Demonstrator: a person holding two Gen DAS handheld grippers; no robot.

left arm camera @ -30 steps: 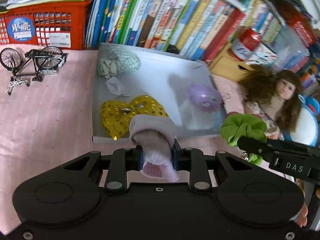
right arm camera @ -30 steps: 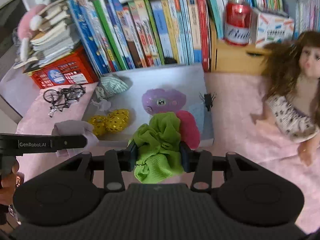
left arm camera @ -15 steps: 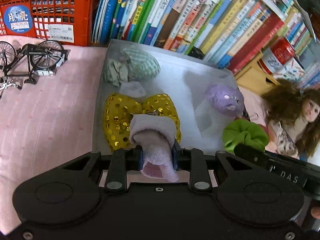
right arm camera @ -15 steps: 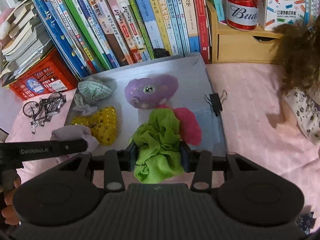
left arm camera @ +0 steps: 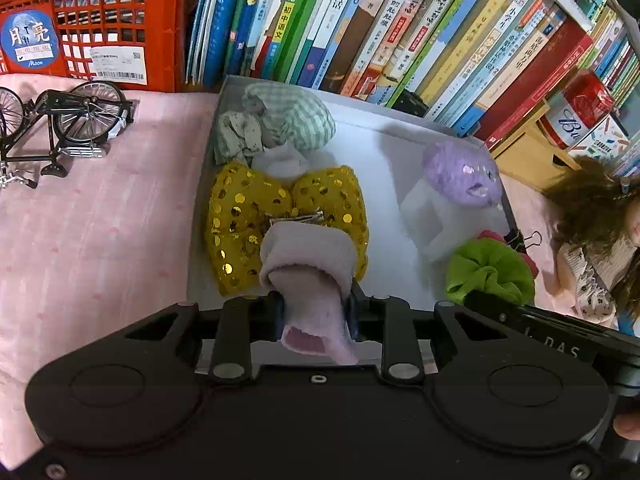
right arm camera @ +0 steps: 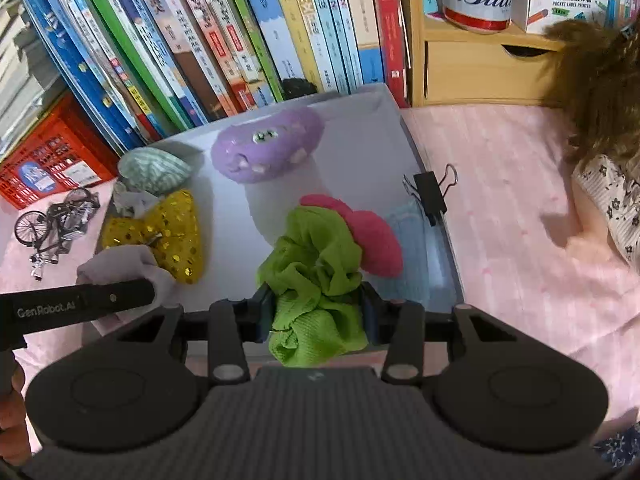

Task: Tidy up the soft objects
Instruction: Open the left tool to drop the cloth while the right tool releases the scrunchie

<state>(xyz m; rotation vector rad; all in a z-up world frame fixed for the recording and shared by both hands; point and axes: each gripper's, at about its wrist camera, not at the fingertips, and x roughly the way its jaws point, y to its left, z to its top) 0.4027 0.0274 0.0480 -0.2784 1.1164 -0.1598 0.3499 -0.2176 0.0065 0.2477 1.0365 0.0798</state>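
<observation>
Over the grey tray point(left arm camera: 384, 184), left tongs point(left arm camera: 313, 312) loosening around limp lilac sock point(left arm camera: 308, 264), right tongs point(right arm camera: 318, 314) pinching squashy green scrunchie point(right arm camera: 316, 264) mid-bunch; both light, floppy.

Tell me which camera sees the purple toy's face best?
The right wrist view: the soft purple plush toy faces it, eyes and teeth showing, unobstructed in the grey tray. The left wrist view catches it sideways, face barely readable.
</observation>
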